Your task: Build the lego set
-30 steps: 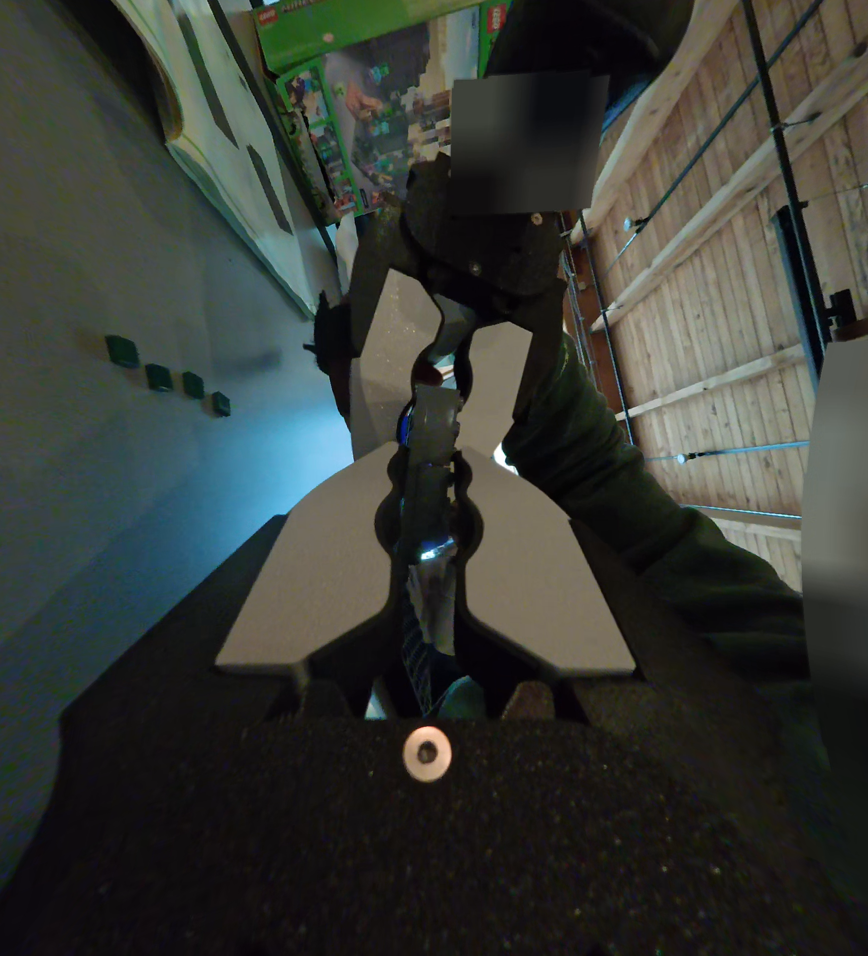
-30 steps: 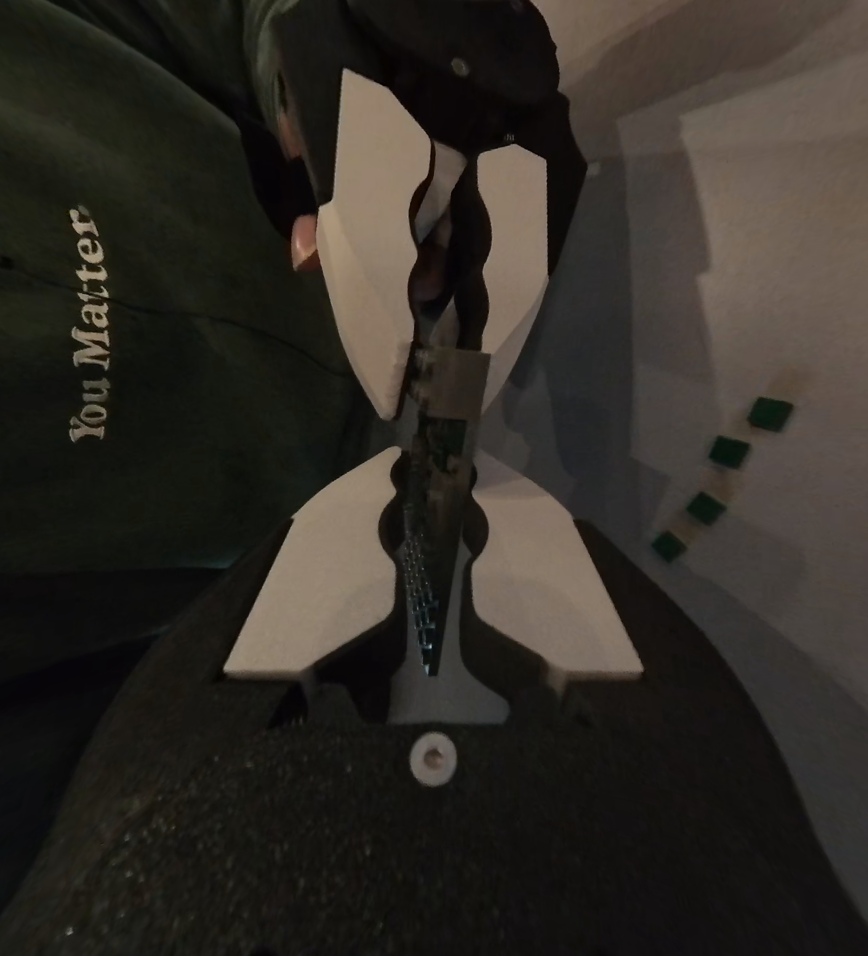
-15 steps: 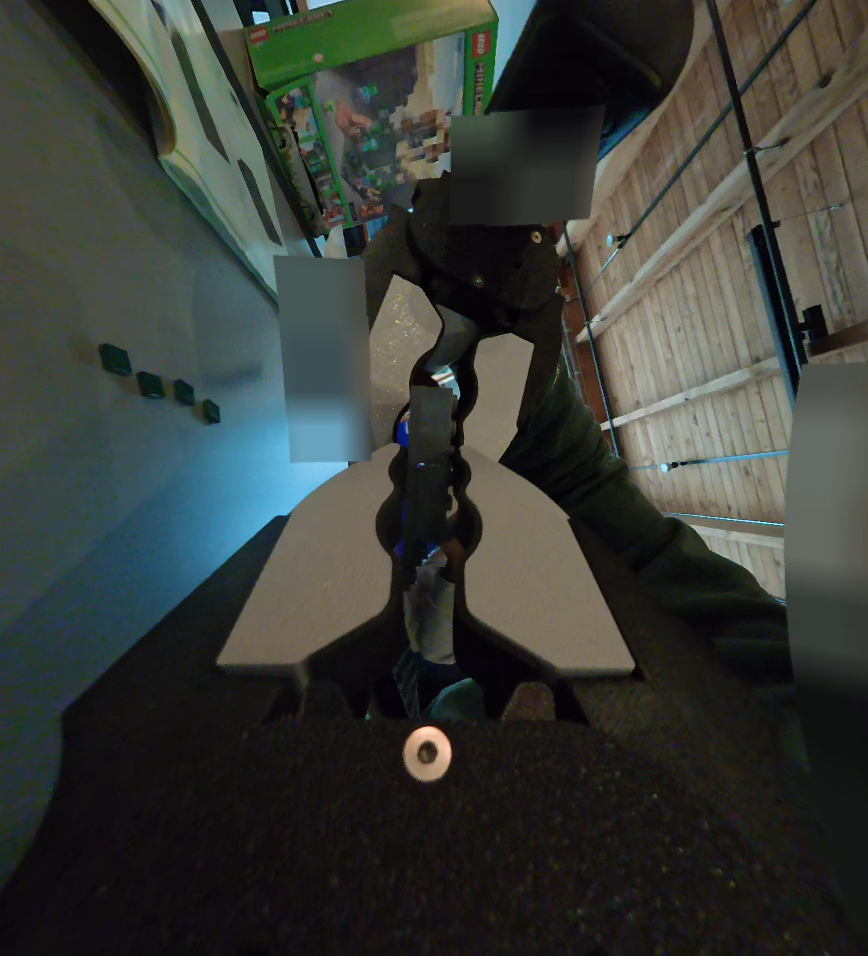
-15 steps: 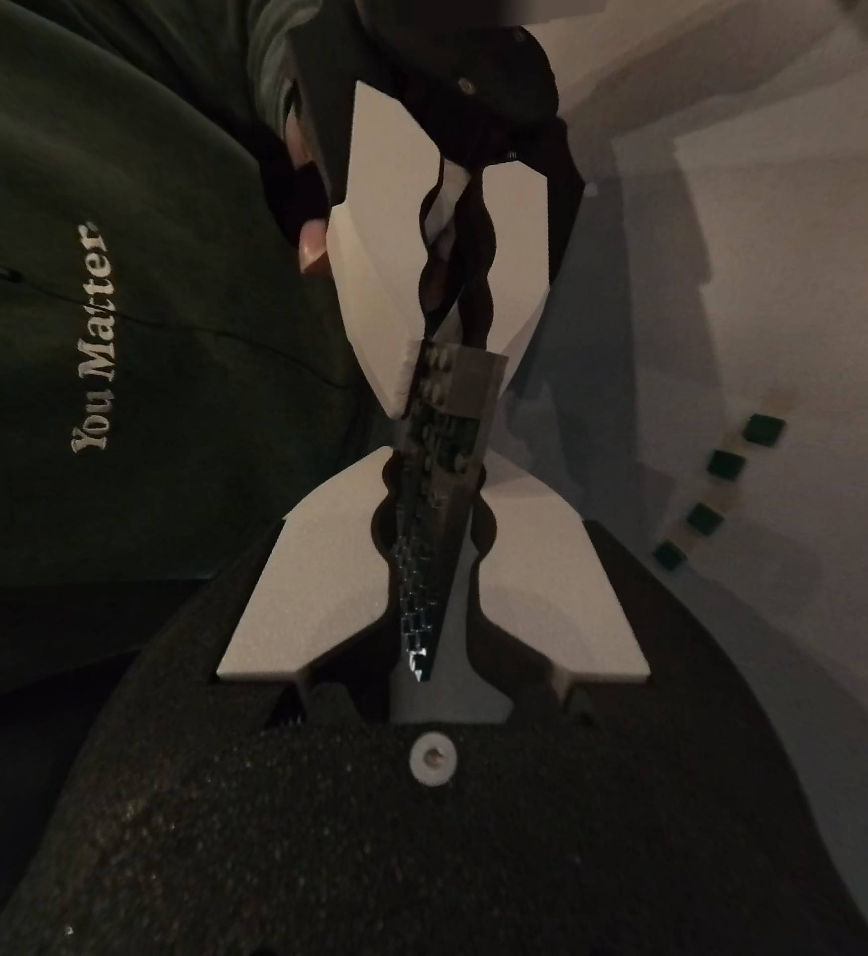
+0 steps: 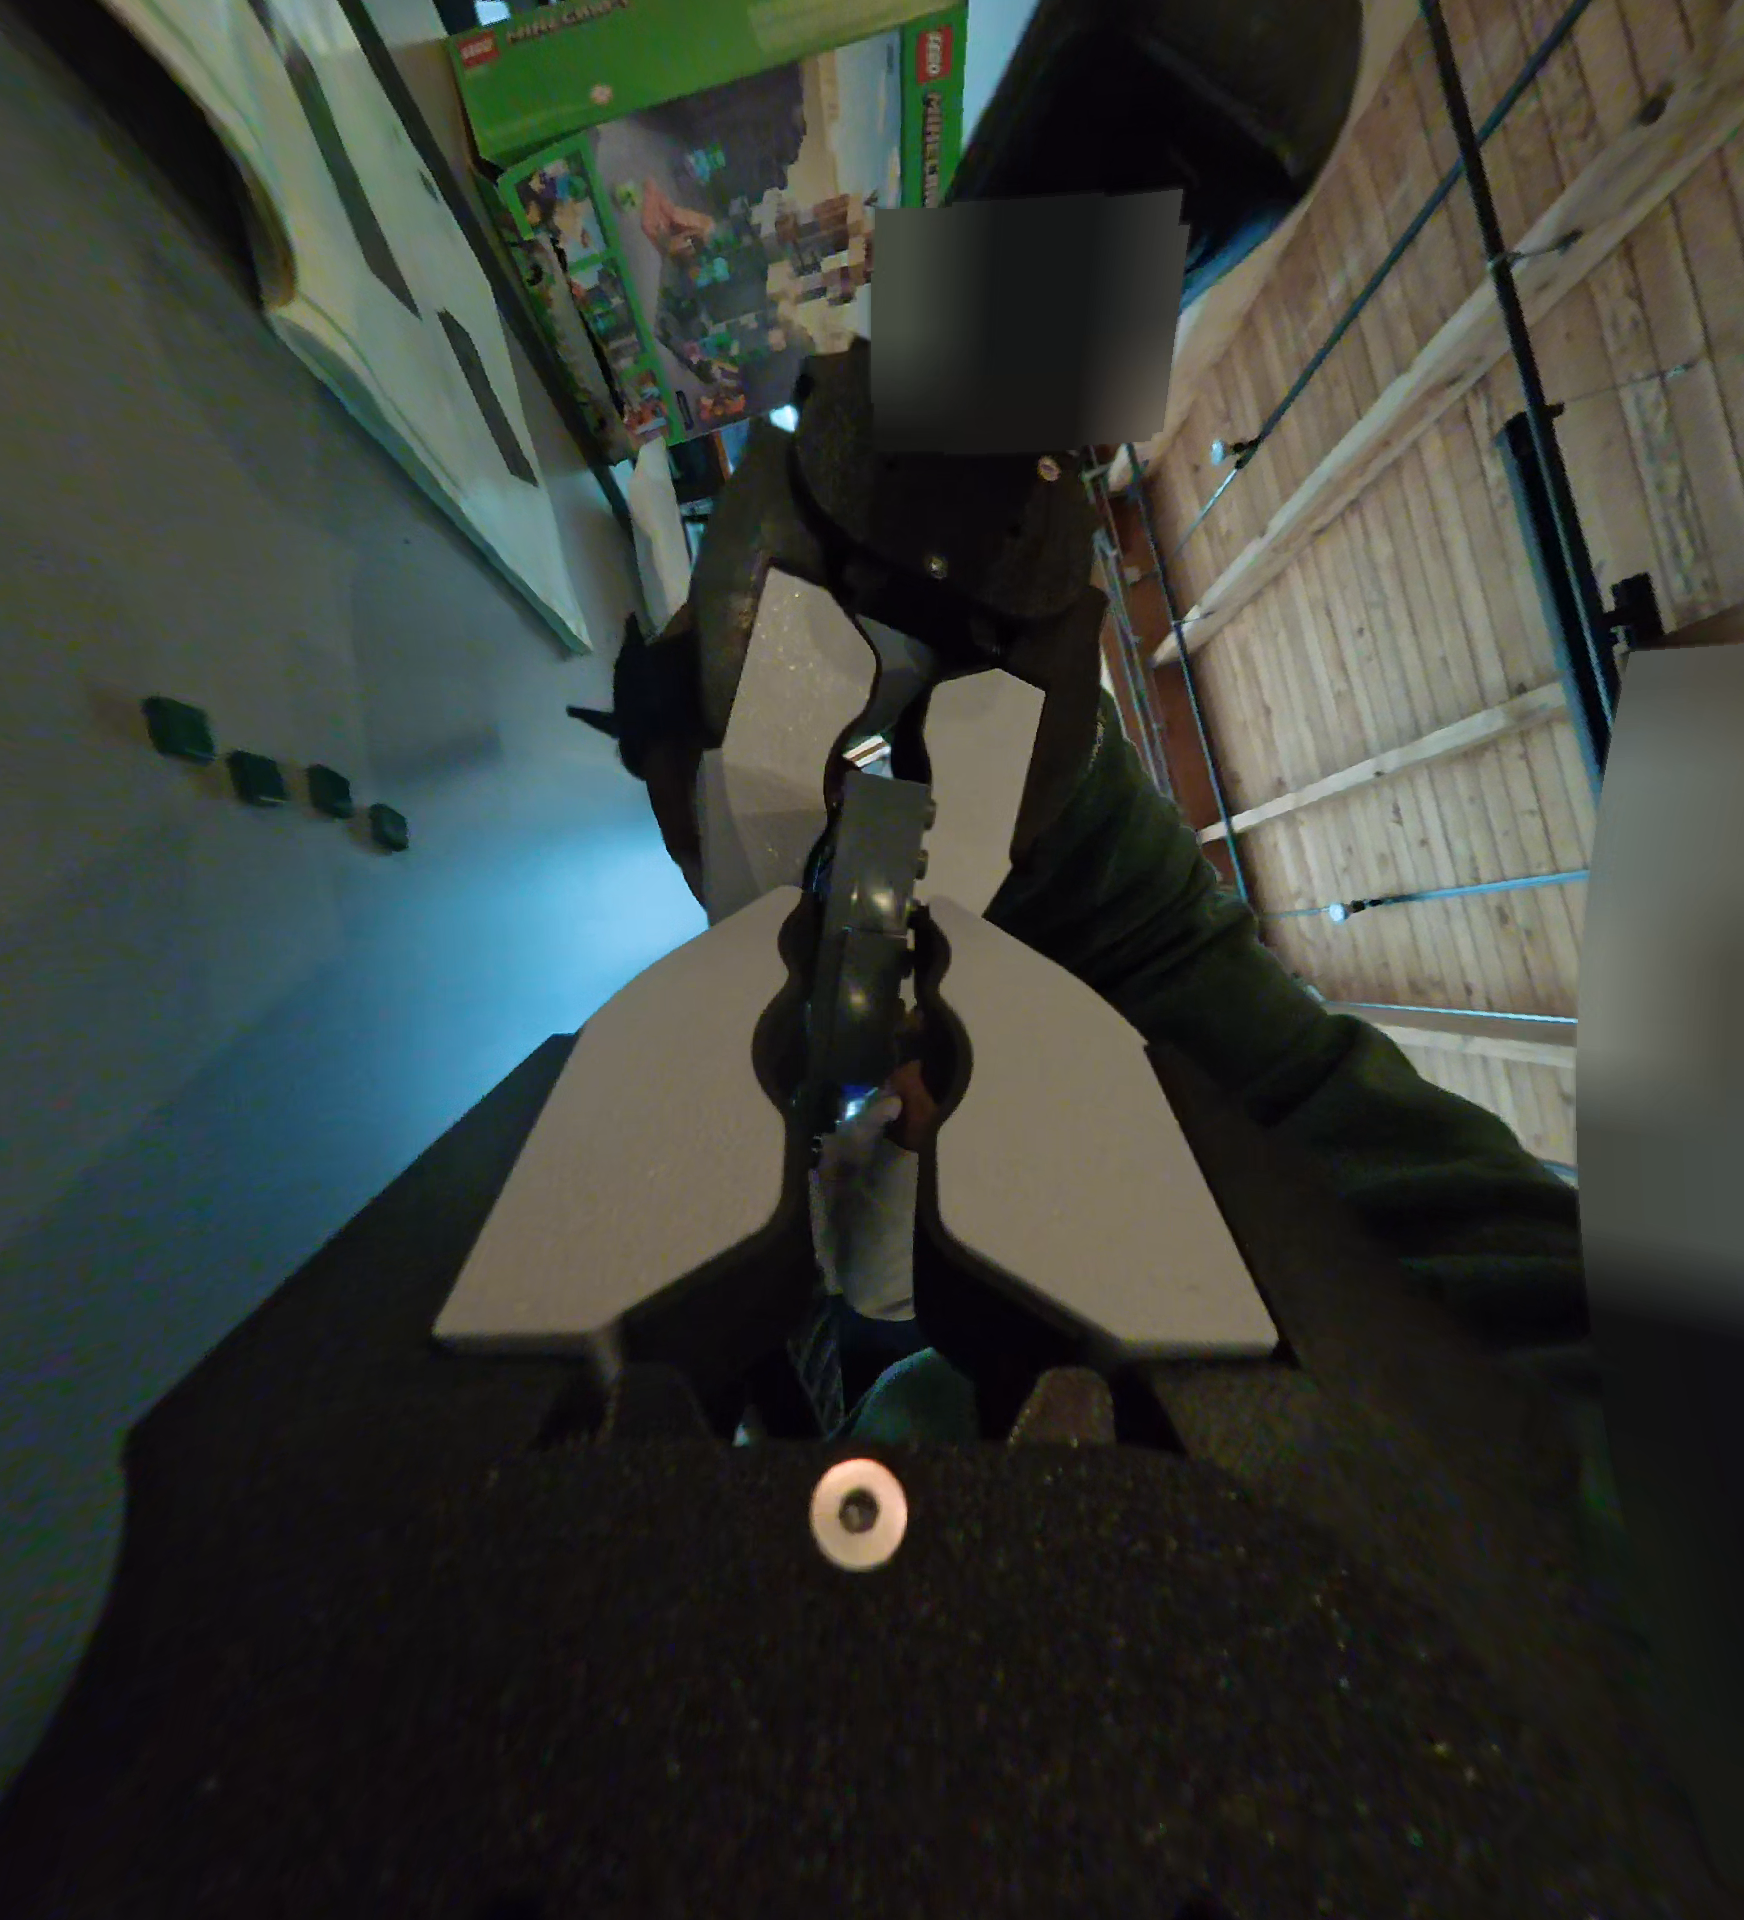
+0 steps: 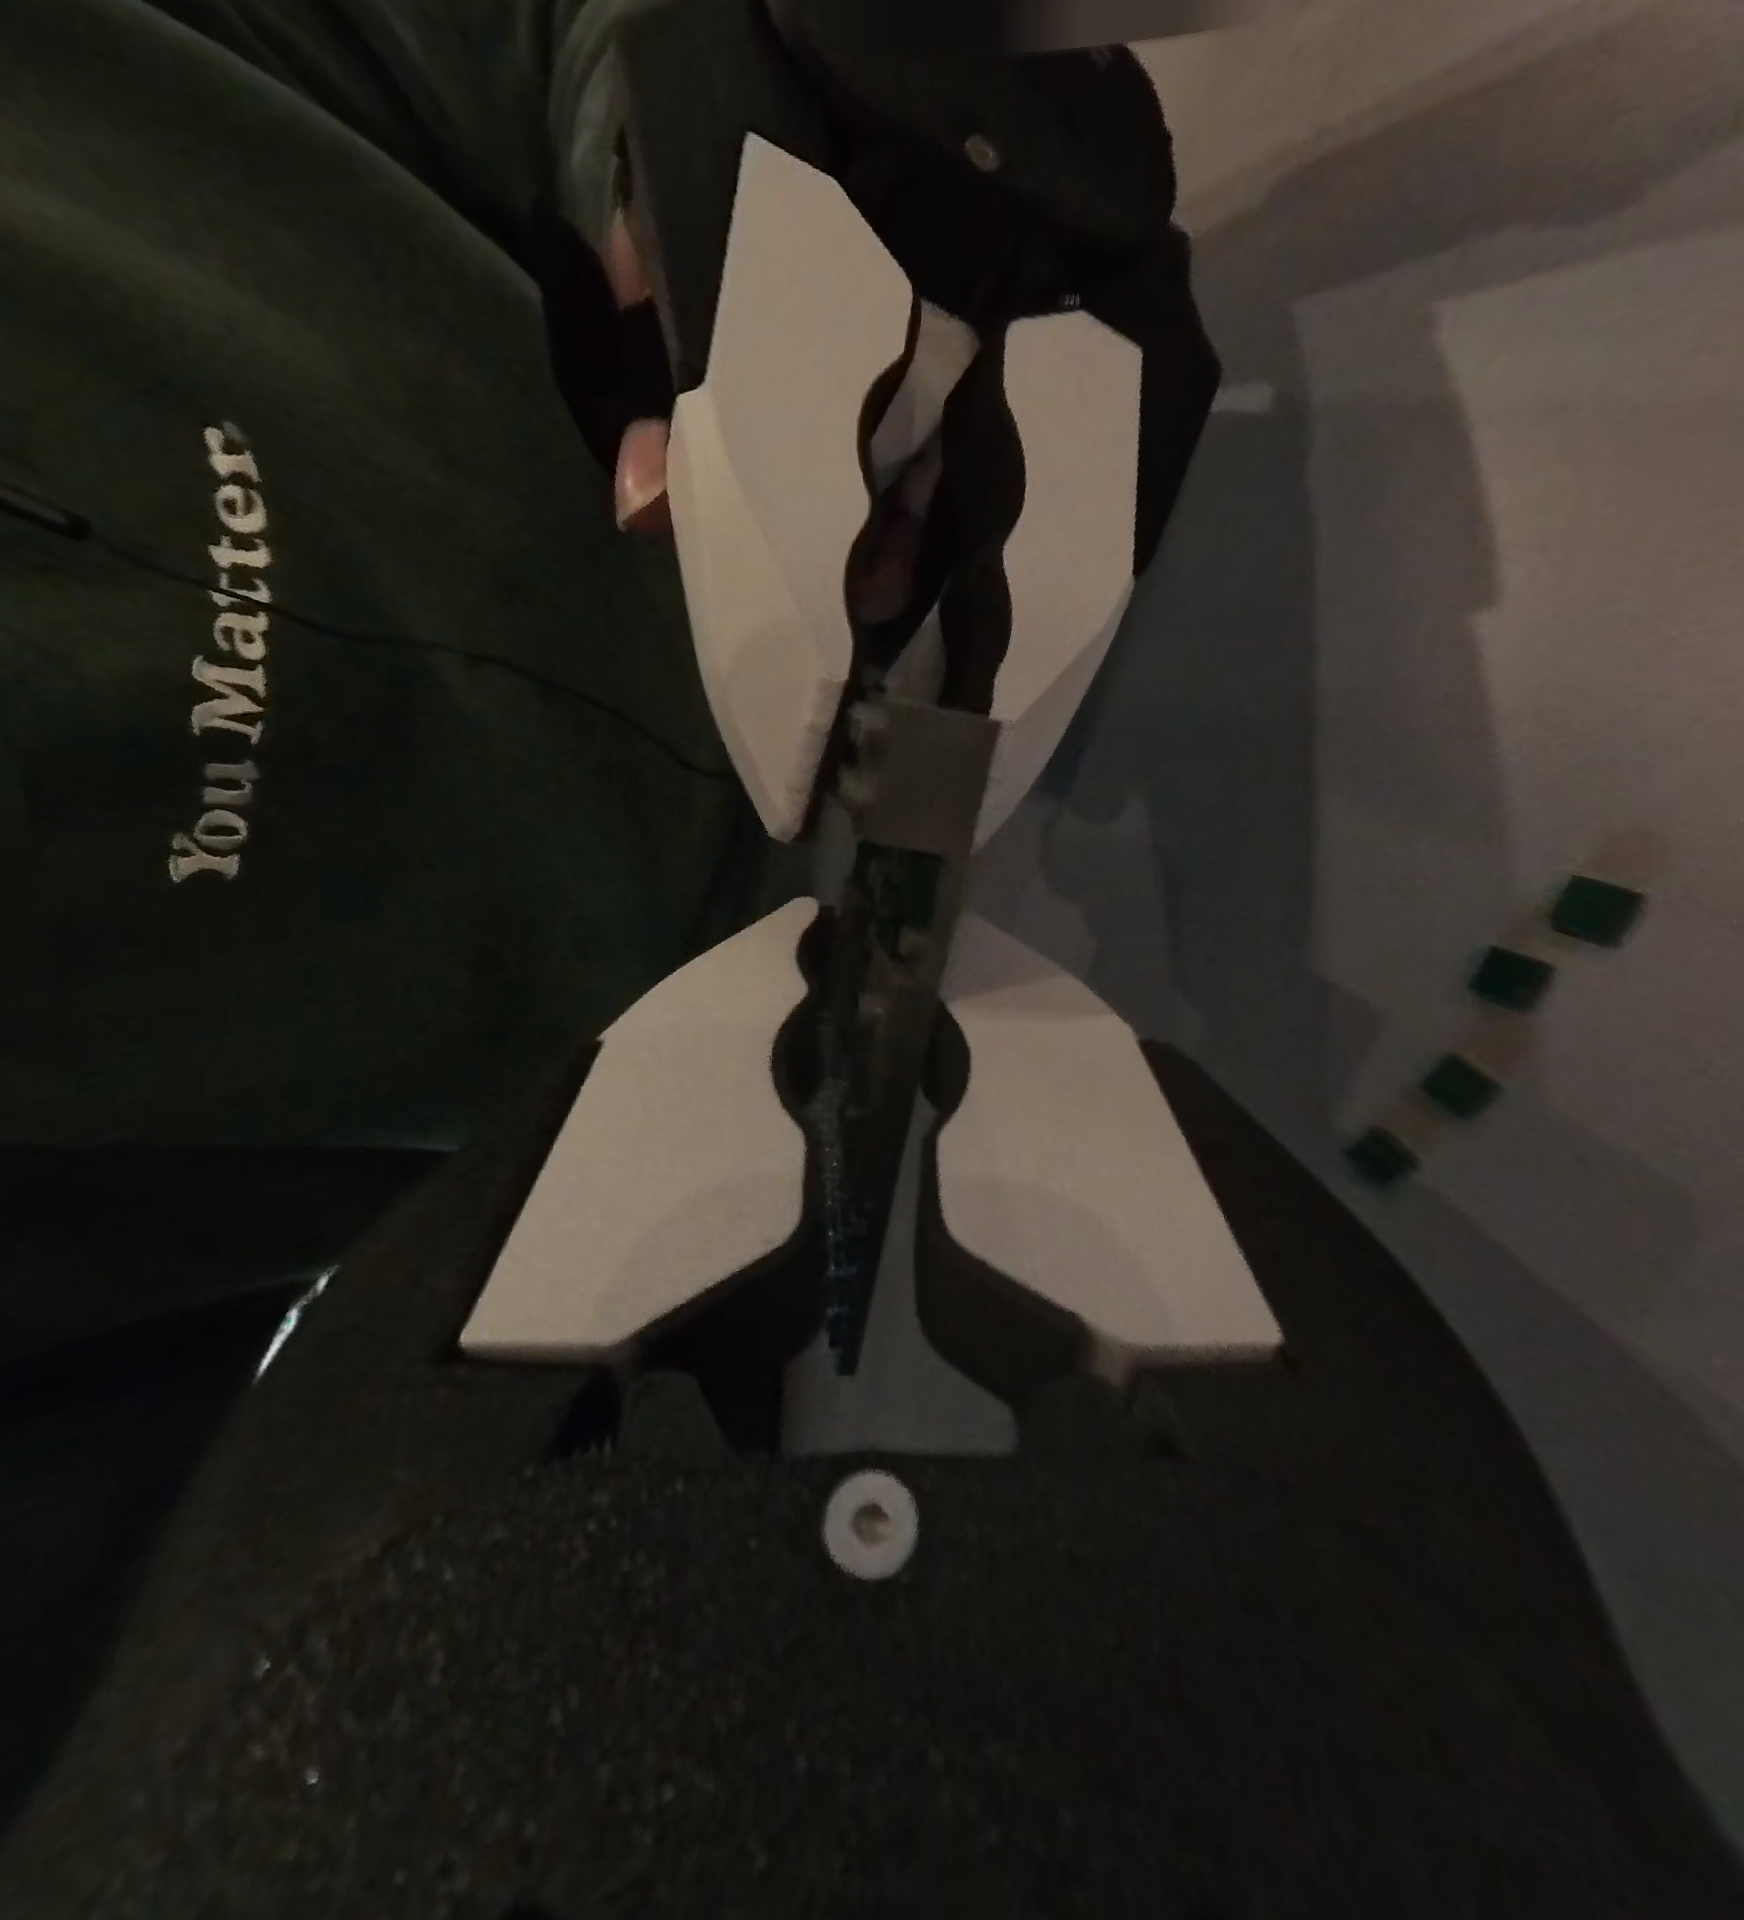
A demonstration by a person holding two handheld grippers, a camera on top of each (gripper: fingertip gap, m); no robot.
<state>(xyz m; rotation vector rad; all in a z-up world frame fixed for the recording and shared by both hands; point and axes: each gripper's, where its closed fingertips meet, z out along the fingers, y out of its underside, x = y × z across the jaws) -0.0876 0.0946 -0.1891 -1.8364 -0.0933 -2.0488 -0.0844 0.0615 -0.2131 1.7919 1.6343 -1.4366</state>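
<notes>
The left gripper (image 5: 863, 935) is clamped on a thin lego plate (image 5: 863, 977), seen edge-on. Just beyond, tip to tip, the right gripper (image 5: 873, 821) pinches a grey brick (image 5: 883, 831) at the plate's far end. Four green tiles (image 5: 270, 774) lie in a row on the white table (image 5: 120, 935) at left. Far off stand a lego box (image 5: 702, 260) and an open booklet (image 5: 380, 312).

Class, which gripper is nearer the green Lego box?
Right. The right gripper sits between the left gripper and the green Lego box, both shut on the Lego assembly; the left points at the box from farther back.
</notes>
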